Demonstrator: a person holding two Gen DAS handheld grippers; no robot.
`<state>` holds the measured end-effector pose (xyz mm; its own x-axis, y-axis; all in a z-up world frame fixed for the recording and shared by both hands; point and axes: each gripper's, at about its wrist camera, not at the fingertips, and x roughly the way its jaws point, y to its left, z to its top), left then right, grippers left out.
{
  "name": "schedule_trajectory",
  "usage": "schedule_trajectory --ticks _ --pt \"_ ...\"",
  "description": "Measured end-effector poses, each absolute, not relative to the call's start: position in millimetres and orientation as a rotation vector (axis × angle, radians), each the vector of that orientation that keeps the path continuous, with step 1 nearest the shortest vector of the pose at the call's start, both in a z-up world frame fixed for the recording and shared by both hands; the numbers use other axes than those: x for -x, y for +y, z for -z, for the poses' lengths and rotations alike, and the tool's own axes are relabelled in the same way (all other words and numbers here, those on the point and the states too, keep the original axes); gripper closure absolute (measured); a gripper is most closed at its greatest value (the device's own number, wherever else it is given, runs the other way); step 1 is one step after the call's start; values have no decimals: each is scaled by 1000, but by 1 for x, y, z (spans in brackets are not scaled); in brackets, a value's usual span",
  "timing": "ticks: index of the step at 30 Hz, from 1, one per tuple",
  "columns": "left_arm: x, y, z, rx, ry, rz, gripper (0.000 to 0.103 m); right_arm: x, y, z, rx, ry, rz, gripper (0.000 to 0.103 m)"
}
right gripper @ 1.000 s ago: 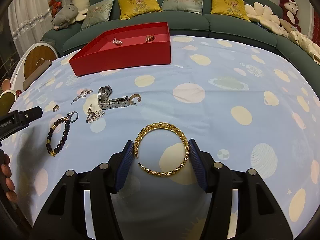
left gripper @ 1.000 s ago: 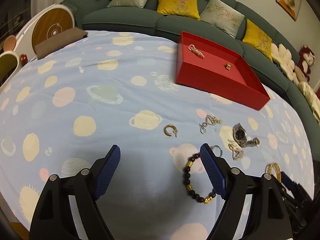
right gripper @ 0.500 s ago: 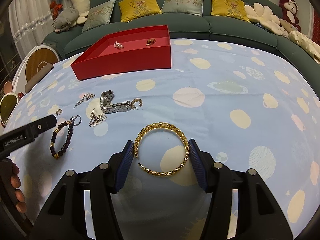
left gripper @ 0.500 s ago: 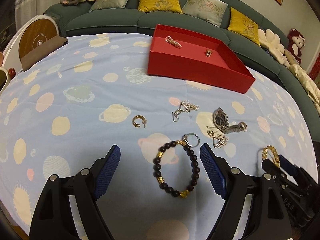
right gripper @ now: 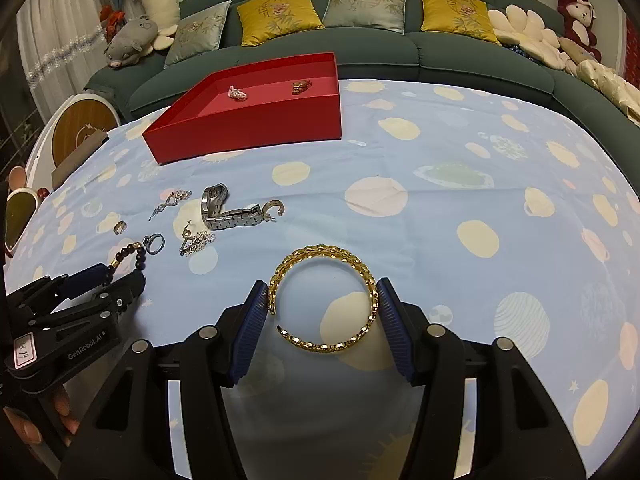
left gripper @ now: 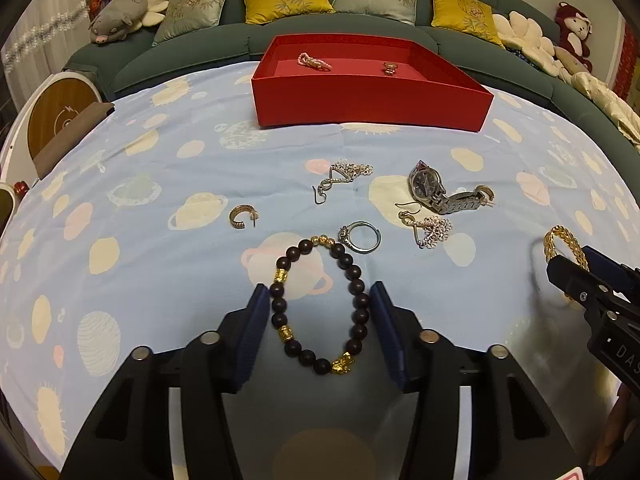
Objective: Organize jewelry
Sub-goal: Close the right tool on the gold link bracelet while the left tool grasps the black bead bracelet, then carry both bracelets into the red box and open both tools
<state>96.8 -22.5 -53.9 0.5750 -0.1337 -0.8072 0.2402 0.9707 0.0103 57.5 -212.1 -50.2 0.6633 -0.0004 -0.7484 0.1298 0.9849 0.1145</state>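
My left gripper (left gripper: 318,296) has closed around a dark bead bracelet (left gripper: 320,304) with gold beads; the pads touch both sides of it on the cloth. My right gripper (right gripper: 322,294) holds a gold chain bangle (right gripper: 324,304) between its pads, as in the earlier frames. A red tray (left gripper: 372,98) at the far side holds a pearl piece (left gripper: 314,62) and a small gold piece (left gripper: 389,67). On the cloth lie a silver watch (left gripper: 434,192), a ring (left gripper: 360,237), a gold hoop earring (left gripper: 240,217) and silver drop earrings (left gripper: 430,227).
A blue planet-print cloth (right gripper: 460,208) covers the table. A green sofa (right gripper: 380,48) with cushions and plush toys curves behind it. A round wooden item (left gripper: 56,116) stands at the far left edge. Each gripper shows at the edge of the other's view.
My left gripper moved right over the bead bracelet and its jaws narrowed from wide open until they pinch the bracelet. The right gripper stayed on the bangle.
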Motion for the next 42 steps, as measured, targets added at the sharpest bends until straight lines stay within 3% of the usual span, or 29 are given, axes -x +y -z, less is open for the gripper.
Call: schedule_trajectory --ticks 3,4,9,11,27,42 --pt "-96 -21 53 -122 926 236 77 -58 -211 50 -163 843 71 49" --pt "-96 -21 53 -118 926 246 87 -58 -210 50 -162 842 69 49" --pt "-100 -11 49 -17 966 325 90 -58 -206 47 -159 838 58 49" --pt "-99 -6 46 15 968 342 98 -59 -204 46 -160 836 53 49" --pt "-97 9 7 88 908 386 98 -66 -186 34 -158 812 7 49" --pt "-184 -11 -101 97 738 420 98 -150 -191 -60 -155 644 -40 49"
